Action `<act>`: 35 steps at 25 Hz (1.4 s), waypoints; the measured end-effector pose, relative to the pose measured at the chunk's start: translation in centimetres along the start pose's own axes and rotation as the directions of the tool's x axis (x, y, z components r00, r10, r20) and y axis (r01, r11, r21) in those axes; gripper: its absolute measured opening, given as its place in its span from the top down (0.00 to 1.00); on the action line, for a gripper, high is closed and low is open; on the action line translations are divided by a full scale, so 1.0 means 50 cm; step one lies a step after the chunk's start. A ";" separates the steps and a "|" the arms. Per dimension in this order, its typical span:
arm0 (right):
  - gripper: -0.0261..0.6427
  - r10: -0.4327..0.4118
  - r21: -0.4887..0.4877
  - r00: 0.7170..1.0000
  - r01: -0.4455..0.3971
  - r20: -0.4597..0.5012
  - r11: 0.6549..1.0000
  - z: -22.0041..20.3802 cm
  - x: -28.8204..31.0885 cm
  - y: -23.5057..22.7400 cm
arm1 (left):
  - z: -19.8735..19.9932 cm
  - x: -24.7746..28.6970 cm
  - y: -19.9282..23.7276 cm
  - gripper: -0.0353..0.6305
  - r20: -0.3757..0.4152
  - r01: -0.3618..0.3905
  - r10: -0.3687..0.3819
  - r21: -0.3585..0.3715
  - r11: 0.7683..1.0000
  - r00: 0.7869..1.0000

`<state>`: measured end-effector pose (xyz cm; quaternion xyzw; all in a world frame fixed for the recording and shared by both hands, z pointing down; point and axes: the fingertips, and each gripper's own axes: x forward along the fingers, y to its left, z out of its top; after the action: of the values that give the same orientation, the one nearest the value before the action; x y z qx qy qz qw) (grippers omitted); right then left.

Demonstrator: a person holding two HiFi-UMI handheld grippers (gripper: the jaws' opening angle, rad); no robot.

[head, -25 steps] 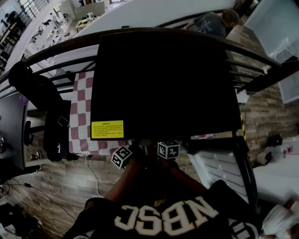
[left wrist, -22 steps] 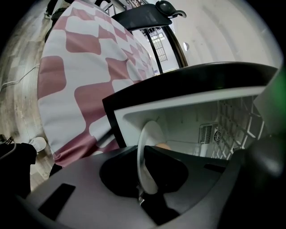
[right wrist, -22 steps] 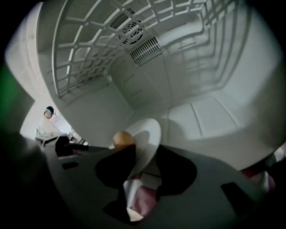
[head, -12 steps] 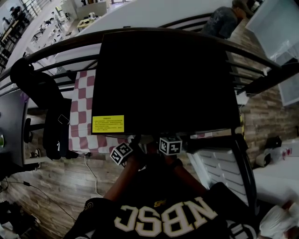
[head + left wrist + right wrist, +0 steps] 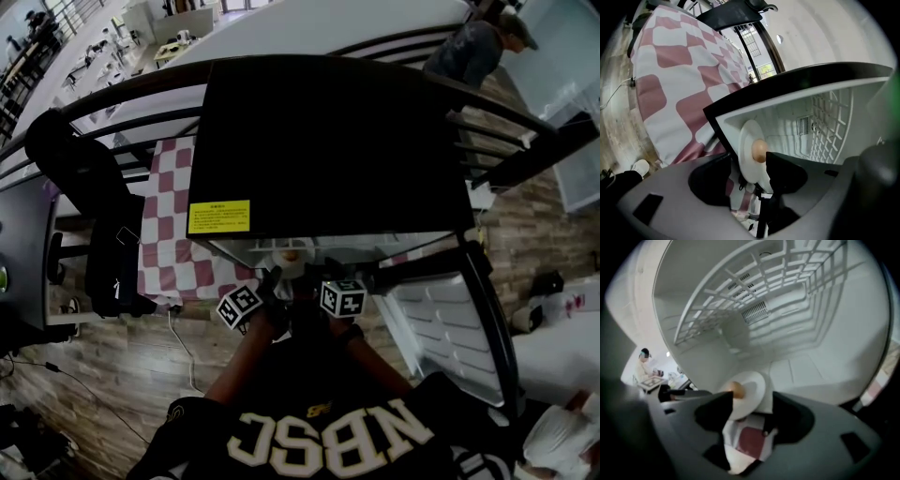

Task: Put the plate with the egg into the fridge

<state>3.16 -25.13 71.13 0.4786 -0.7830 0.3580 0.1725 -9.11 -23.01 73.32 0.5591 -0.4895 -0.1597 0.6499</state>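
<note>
The white plate [image 5: 749,140] with the brown egg [image 5: 759,150] rests on the white floor at the mouth of the open fridge [image 5: 820,122]. My left gripper [image 5: 747,180] is just in front of it. Its jaws are opening and stand to either side of the plate's near rim without pressing on it. My right gripper [image 5: 750,420] is open too. The plate [image 5: 752,390] and egg [image 5: 736,389] lie just beyond its jaws. In the head view, the plate [image 5: 286,258] shows under the fridge's black top [image 5: 328,141], above both marker cubes [image 5: 241,307].
The fridge door [image 5: 445,319] hangs open at the right with white shelves. A pink and white checked cloth [image 5: 169,244] lies left of the fridge. A dark jacket [image 5: 89,187] hangs at the far left. Black railing [image 5: 506,159] curves behind. A person [image 5: 478,47] stands at the back right.
The fridge's white inside and the plate with the egg have come into view under the black top. Both marker cubes have stayed almost where they were.
</note>
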 end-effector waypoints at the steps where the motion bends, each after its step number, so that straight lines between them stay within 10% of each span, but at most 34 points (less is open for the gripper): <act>1: 0.55 0.002 0.002 1.000 -0.002 0.003 1.000 -0.008 -0.006 0.003 | -0.003 -0.006 -0.004 0.59 -0.009 0.007 -0.007 0.035 0.999 1.000; 16: 0.63 0.103 0.193 0.995 -0.099 -0.014 0.976 -0.141 -0.026 0.044 | -0.073 -0.041 0.018 0.68 -0.149 0.016 0.047 0.398 0.917 0.988; 22: 0.69 0.183 0.403 0.982 -0.185 0.044 0.896 -0.145 -0.001 0.045 | -0.076 -0.025 0.016 0.77 -0.138 0.061 -0.026 0.261 0.963 0.990; 35: 0.76 0.250 0.464 0.967 -0.242 0.045 0.852 -0.125 0.034 0.057 | -0.069 0.002 0.029 0.85 -0.112 0.035 -0.018 0.147 0.988 0.994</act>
<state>-0.61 -20.85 75.29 0.3987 -0.7271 0.5587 0.0120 -6.75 -20.63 74.99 0.6206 -0.4560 -0.1002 0.6300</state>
